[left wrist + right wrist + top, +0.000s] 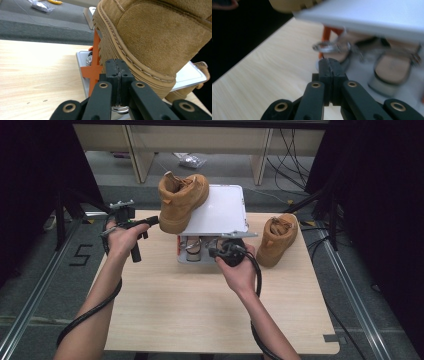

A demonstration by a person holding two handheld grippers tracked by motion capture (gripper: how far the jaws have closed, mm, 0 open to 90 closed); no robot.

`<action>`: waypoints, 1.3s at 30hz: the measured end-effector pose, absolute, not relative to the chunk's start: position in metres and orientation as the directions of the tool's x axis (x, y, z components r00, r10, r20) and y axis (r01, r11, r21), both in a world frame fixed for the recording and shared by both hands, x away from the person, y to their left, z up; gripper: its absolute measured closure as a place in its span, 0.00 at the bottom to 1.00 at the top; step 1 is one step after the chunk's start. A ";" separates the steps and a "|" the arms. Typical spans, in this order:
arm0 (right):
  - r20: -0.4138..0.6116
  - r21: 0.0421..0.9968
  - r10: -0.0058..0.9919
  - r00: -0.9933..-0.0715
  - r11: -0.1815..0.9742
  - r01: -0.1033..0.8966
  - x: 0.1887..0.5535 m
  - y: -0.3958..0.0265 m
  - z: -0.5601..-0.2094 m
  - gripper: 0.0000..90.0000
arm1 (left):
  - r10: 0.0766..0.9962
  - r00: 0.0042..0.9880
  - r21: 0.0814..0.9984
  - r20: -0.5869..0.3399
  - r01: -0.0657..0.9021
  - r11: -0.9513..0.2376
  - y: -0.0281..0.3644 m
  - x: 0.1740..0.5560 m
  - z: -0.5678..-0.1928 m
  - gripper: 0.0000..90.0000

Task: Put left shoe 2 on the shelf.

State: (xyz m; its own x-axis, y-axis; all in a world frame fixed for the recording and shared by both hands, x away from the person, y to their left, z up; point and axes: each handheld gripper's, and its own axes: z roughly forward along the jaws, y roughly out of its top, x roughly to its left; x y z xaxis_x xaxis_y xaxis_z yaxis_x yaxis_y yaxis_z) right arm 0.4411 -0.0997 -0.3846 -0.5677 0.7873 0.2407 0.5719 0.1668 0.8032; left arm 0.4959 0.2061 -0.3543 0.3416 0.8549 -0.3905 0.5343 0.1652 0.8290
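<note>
On the far middle of the tabletop (165,310), a tan boot (181,200) rests tilted on the white rack (225,210), while both clenched, empty hand-held grippers, left (150,221) and right (214,252), hover beside it, probably ready to nudge it straight.

Both forearms reach forward, left hand-held gripper (150,221) and right hand-held gripper (214,252) with jaws pressed together.
</note>
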 end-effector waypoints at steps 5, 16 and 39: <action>0.265 0.821 0.769 -0.581 0.136 0.554 0.466 -0.064 -0.367 1.00 | 0.852 0.349 0.829 -0.389 0.536 0.159 0.206 0.496 -0.354 1.00; 0.230 0.836 0.773 -0.591 0.153 0.526 0.481 -0.031 -0.363 1.00 | 0.846 0.355 0.825 -0.399 0.542 0.162 0.207 0.497 -0.354 1.00; 0.203 0.829 0.832 -0.516 0.134 0.543 0.489 -0.053 -0.361 1.00 | 0.822 0.404 0.815 -0.401 0.568 0.119 0.174 0.500 -0.354 1.00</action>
